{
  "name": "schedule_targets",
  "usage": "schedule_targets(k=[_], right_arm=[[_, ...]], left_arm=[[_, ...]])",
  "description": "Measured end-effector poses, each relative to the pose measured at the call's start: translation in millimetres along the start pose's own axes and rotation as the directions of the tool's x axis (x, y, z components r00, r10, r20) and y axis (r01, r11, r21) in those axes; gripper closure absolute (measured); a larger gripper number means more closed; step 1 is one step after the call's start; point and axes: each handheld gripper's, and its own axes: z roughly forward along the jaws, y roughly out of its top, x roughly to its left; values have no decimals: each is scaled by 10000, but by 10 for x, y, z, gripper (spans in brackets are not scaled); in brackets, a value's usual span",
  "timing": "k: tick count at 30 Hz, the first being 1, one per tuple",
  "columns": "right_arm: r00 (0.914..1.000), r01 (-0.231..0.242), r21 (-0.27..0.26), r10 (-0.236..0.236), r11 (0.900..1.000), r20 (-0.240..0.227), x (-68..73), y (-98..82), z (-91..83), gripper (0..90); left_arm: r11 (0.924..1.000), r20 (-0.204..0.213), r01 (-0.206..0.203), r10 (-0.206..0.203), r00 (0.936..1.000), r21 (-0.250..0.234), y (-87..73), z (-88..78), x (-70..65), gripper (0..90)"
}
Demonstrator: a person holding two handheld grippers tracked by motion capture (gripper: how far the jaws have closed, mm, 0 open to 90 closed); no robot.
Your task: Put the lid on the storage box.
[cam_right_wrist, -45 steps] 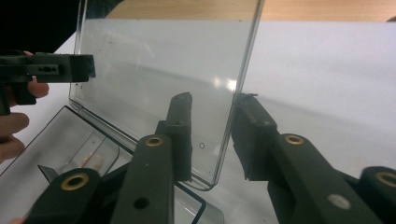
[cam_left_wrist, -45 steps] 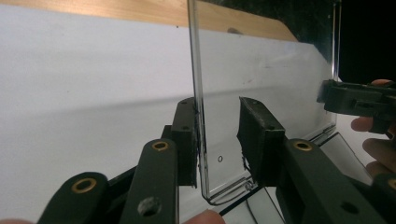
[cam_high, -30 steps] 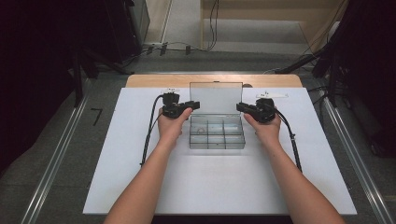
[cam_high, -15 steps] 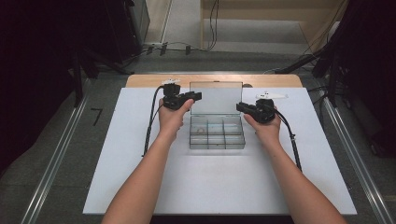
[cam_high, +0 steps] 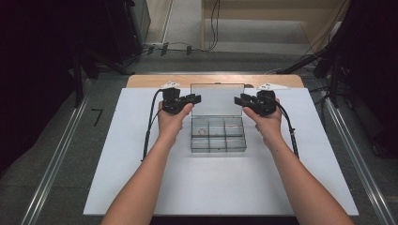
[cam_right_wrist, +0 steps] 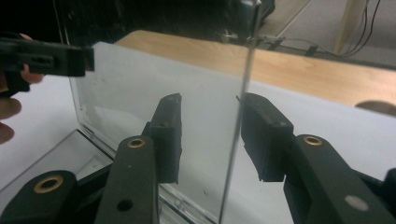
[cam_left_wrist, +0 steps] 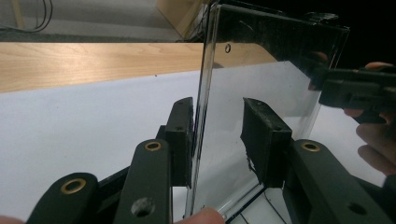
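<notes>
A clear plastic compartment box [cam_high: 218,140] sits mid-table with its lid [cam_high: 217,99] standing upright at the far side. My left gripper [cam_high: 195,98] is at the lid's left edge and its jaws have just been closing. In the left gripper view the lid [cam_left_wrist: 261,70] runs between the pads of the left gripper [cam_left_wrist: 217,107]; one pad is next to it and the other stands clear. My right gripper [cam_high: 239,100] is at the lid's right edge and has just been opening. In the right gripper view the lid [cam_right_wrist: 140,79] stands inside the right gripper's [cam_right_wrist: 211,100] gap, unpressed.
The box rests on a white board [cam_high: 141,187] laid over a wooden table [cam_high: 141,80]. Each gripper's black cable [cam_high: 149,126] trails back along the forearm. Metal rails [cam_high: 56,159] flank the table on the floor, and more cables lie behind it.
The left gripper has shifted a little toward the far side along the lid's left edge. The right gripper has risen slightly. The lid stays upright.
</notes>
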Motion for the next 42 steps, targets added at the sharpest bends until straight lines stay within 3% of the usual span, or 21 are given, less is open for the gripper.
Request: schedule_targets(k=[6, 19, 25, 28, 32, 36, 40, 42], right_arm=[[10000, 61, -50, -61, 10000, -31, 20, 69, -30, 578], [9992, 272, -235, -279, 9994, -290, 99, -11, -108, 612], [9980, 560, -290, -568, 9980, -268, 156, -54, -181, 609], [9975, 604, -404, -618, 9974, -349, 176, -93, -217, 604], [9961, 777, -510, -797, 9957, -378, 204, -139, -259, 598], [9944, 951, -533, -974, 9940, -412, 228, -181, -292, 592], [9937, 1046, -538, -1066, 9931, -359, 255, -209, -320, 582], [9938, 1015, -573, -1038, 9932, -388, 264, -230, -328, 575]], left_arm=[[9999, 129, -24, 26, 9999, -154, -37, -40, -14, 635], [9990, 495, -77, 99, 9987, -446, -131, -151, -44, 624], [9973, 413, -583, 602, 9973, -452, -180, -215, -90, 614], [9969, 443, -634, 654, 9969, -457, -209, -254, -100, 610], [9966, 393, -727, 742, 9965, -377, -249, -325, -96, 546], [9970, 391, -457, 482, 9981, -624, -318, -442, -73, 497], [9973, 465, -291, 323, 9984, -670, -418, -543, -69, 535], [9977, 498, -293, 324, 9982, -613, -465, -582, -70, 615]])
